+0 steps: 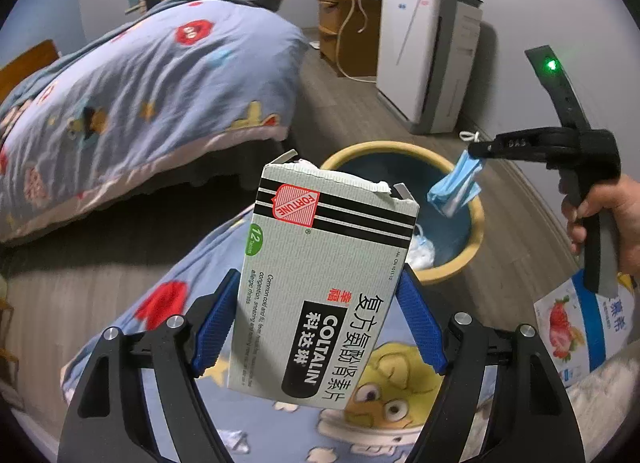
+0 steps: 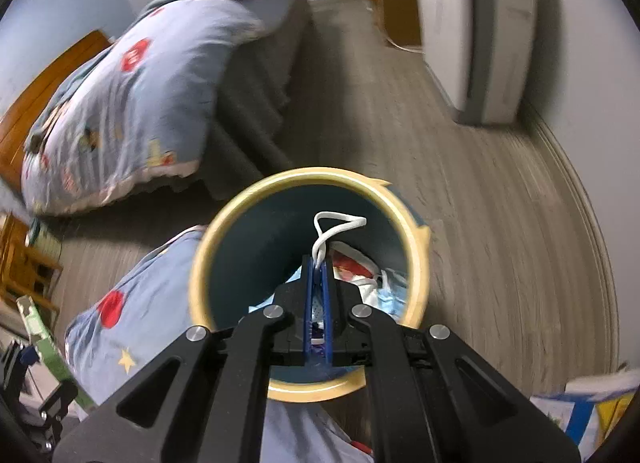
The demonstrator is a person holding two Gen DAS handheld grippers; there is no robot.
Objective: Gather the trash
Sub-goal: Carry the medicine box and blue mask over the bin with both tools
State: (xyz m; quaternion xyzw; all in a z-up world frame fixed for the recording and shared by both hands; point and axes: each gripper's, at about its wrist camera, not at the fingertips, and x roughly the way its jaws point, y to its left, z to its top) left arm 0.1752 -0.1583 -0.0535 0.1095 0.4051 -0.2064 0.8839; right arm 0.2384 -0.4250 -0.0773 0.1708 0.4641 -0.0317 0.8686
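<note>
Left tongs [image 1: 318,319]: we see them spread wide, pads pressed on both sides of the medicine box [image 1: 320,283], held upright before the bin [image 1: 472,199].
Right tongs [image 2: 318,287]: we see them pinched nearly together on the face mask [image 1: 454,187], over the bin's mouth.
Hidden: we find the mask mostly buried between the pads in the right wrist view; only its white loop [image 2: 336,227] shows.
Bin contents [image 2: 372,283]: too blurred for us to identify.

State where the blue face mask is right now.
In the left wrist view, the face mask hangs at right from the shut right gripper, above the yellow-rimmed bin.
</note>
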